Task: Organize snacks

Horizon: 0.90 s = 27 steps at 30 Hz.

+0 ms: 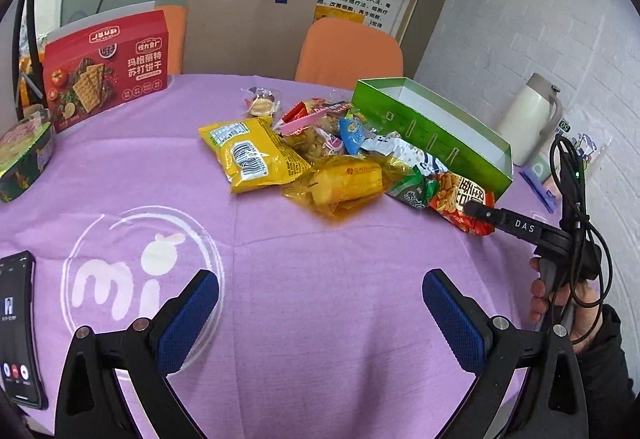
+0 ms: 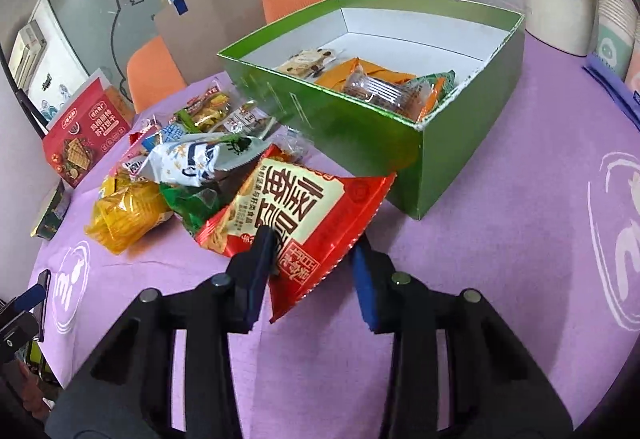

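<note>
A wide stretch of bare purple cloth was seen near the left gripper, whose jaws were spread wide with nothing between them. More open cloth lay to the right of the green box, out to the table's curved edge. The box was open-topped, and its near corner was close to the red packet. That packet, glossy red with a cream panel and large characters, was straddled by the right gripper: the left finger was touching it, while the right finger was at its edge, so a firm clamp could not be told. The packet's far end was resting on the pile to the left of the box. In the pile, two yellow packets, one green and one white-and-blue could be counted; the rest were too jumbled. Several wrapped snacks were lying inside the box. One red carton was standing far left, and one phone was lying at the near left edge.
</note>
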Tool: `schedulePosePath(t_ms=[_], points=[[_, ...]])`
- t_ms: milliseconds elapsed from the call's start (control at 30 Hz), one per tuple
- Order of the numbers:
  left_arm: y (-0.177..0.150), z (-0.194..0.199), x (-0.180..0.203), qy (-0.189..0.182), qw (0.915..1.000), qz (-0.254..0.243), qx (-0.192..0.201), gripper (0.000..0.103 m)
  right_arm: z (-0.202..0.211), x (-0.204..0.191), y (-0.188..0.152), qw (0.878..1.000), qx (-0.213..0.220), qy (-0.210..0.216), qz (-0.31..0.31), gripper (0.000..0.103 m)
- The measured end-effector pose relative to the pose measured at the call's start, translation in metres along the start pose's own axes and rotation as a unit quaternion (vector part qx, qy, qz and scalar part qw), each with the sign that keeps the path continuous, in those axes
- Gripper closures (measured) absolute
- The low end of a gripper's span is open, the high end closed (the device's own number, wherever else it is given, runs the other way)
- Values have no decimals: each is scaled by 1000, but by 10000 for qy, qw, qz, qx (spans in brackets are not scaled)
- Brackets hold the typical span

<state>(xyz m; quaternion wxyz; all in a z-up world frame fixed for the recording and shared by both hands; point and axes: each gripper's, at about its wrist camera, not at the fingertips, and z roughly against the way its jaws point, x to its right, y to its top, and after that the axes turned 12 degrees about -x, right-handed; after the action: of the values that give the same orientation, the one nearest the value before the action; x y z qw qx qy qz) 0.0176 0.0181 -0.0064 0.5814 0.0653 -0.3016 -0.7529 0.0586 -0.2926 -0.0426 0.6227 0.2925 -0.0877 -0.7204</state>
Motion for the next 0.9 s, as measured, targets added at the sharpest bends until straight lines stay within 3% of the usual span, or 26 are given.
schedulePosePath(t_ms=[133,300,500,833,900], points=[[-1,2,7,23,9995,-247,178,0,12,-8,-16,9992,-111,80,376,66],[-7,4,23,-301,9972,-626,276,0,27,-21,-50,9933,-366,492,982,65],[-9,-13,34,-566,9963,-634,-142,0,42,-23,-68,9929,-174,216,1155,52],[11,-38,58,-1413,9871,-607,-453,3,57,-17,-70,9945,-69,307,1001,52],[17,-49,67,-1545,9838,-686,-590,9,66,-17,-76,9940,-64,294,1047,52]])
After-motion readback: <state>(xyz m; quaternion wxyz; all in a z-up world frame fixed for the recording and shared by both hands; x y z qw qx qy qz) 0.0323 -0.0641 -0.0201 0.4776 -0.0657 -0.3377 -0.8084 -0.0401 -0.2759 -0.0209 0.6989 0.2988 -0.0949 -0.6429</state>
